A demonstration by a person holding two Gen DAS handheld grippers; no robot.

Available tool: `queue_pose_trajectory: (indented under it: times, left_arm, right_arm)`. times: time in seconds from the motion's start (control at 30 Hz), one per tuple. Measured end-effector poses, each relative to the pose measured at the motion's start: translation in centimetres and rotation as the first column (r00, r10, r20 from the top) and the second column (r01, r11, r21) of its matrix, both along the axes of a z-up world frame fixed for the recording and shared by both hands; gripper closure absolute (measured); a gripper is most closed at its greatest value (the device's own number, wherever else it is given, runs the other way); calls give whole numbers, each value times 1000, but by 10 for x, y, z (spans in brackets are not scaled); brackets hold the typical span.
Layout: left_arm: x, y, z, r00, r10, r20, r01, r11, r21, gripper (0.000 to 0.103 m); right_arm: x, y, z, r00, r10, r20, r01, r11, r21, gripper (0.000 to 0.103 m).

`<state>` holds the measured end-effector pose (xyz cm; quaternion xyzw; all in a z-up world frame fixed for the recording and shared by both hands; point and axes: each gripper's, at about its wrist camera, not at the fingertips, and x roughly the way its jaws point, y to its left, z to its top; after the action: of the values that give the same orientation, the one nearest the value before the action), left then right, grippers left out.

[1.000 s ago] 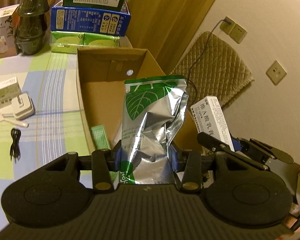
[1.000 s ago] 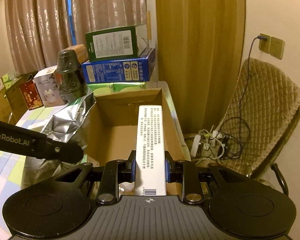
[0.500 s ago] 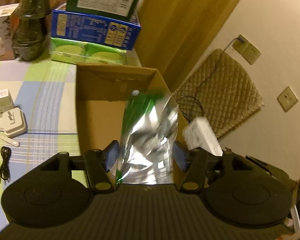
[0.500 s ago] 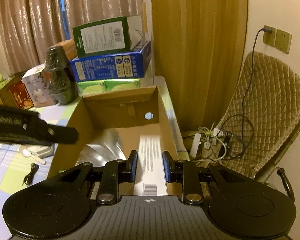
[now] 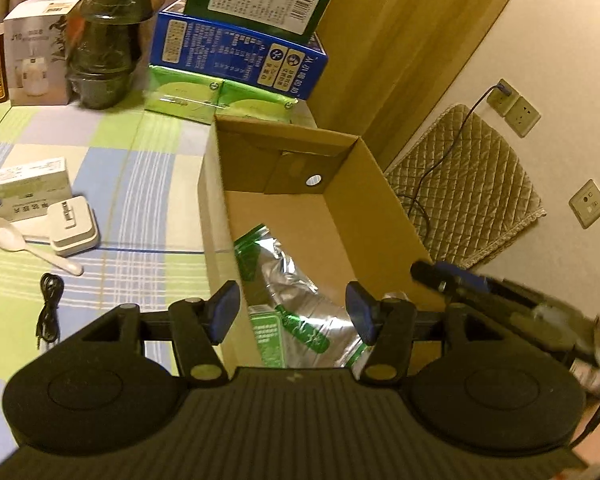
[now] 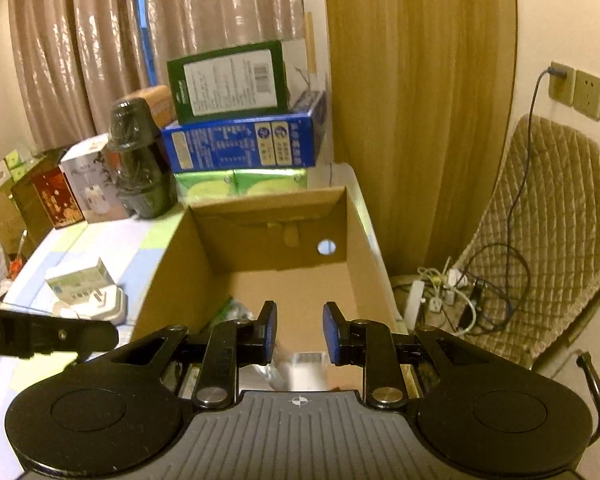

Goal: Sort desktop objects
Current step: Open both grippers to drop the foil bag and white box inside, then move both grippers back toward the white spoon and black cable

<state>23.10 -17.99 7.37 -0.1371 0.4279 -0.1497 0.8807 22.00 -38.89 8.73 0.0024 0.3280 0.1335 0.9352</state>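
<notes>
Cardboard box (image 5: pixel 372 216) stands open on the counter (image 5: pixel 112 184), which is covered with a checked green and blue cloth. Inside it lies a silver foil pouch (image 5: pixel 296 300) with green leaf print, flat on the box floor near the front wall. The left gripper (image 5: pixel 294 314) hangs over the box's near edge, its jaws parted and empty, with the pouch showing below and between them but not touched. The right gripper (image 6: pixel 300 332) also sits above the box, its jaws apart with nothing pressed between the blue pads; a white carton (image 6: pixel 306 372), blurred, lies under them on the box floor beside the pouch (image 6: pixel 236 312). On the cloth left of the box rest a small white box (image 5: pixel 26 188), a white charger (image 5: pixel 72 230), a white spoon (image 5: pixel 28 246) and a coiled black cable (image 5: pixel 48 308). Behind the box, a blue carton (image 5: pixel 236 60) sits on green packs (image 5: pixel 216 98), and a dark stack of cups (image 5: pixel 108 36) stands beside them.
</notes>
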Motion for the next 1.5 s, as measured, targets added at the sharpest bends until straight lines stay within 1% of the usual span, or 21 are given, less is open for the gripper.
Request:
queue_pose_trajectory:
  times: [0.13, 0.2, 0.37, 0.47, 0.53, 0.57, 0.67, 0.7, 0.73, 0.77, 0.8, 0.83, 0.87, 0.93, 1.03, 1.13, 1.3, 1.4, 1.5]
  left_arm:
    - [-8, 9, 3, 1000, 11, 8, -11, 1000, -8, 49]
    - [-13, 13, 4, 1000, 17, 11, -17, 1000, -11, 42]
    - [-31, 26, 2, 1000, 25, 17, -26, 1000, 18, 40]
    - [-45, 37, 0, 999, 36, 16, -37, 999, 37, 37]
    - [-54, 45, -1, 999, 45, 19, -46, 997, 54, 35]
    - [-60, 50, -2, 999, 49, 22, -51, 997, 64, 34]
    - [-75, 63, -4, 998, 61, 34, -64, 994, 91, 24]
    - [-80, 68, -5, 997, 65, 38, -69, 992, 102, 21]
    - [-85, 73, -7, 997, 69, 40, -73, 991, 114, 20]
    - [-90, 79, -8, 996, 73, 41, -78, 989, 125, 19]
    - [-94, 83, -10, 996, 79, 43, -84, 987, 135, 17]
    - [-99, 89, -12, 995, 89, 46, -94, 984, 150, 14]
    - [-105, 94, -13, 994, 100, 51, -107, 981, 163, 12]
    - [-114, 105, -16, 991, 119, 60, -128, 974, 185, 7]
    - [-126, 123, -20, 986, 148, 74, -161, 963, 217, 3]
    - [-135, 143, -23, 980, 181, 86, -197, 949, 246, 3]
    - [-148, 182, -33, 967, 243, 81, -256, 930, 262, 3]
    - [-151, 199, -37, 961, 265, 83, -278, 923, 268, 3]
    - [-150, 213, -42, 958, 271, 89, -285, 915, 284, 3]
  right_arm:
    - [-13, 0, 5, 1000, 4, 14, -4, 1000, 11, 80]
    - [-21, -1, 6, 1000, 3, 12, -3, 1000, 24, 80]
    - [-50, 3, 7, 1000, 12, -1, -12, 998, 60, 79]
    - [-68, 11, 4, 1000, 24, -17, -22, 997, 74, 76]
    - [-79, 19, 2, 999, 38, -26, -36, 996, 83, 69]
    - [-85, 23, 1, 999, 43, -28, -40, 995, 88, 63]
    - [-102, 36, -1, 998, 60, -37, -56, 993, 101, 53]
    - [-108, 42, -2, 997, 72, -40, -68, 993, 100, 47]
    - [-112, 47, -4, 996, 82, -43, -78, 992, 99, 37]
    - [-117, 52, -5, 995, 92, -44, -87, 991, 99, 31]
    - [-121, 57, -6, 994, 99, -41, -94, 991, 100, 17]
    - [-125, 62, -7, 994, 106, -34, -103, 990, 97, 6]
    - [-130, 67, -8, 993, 113, -24, -110, 990, 91, 3]
    - [-136, 77, -9, 991, 132, -10, -131, 988, 80, 2]
    - [-144, 89, -11, 988, 152, 1, -152, 985, 84, 2]
    - [-153, 100, -11, 986, 165, 35, -168, 981, 94, 2]
    - [-164, 127, -14, 971, 230, 66, -235, 968, 90, 2]
    - [-164, 146, -20, 961, 267, 67, -271, 960, 68, 2]
    - [-162, 164, -29, 953, 300, 47, -303, 951, 61, 2]
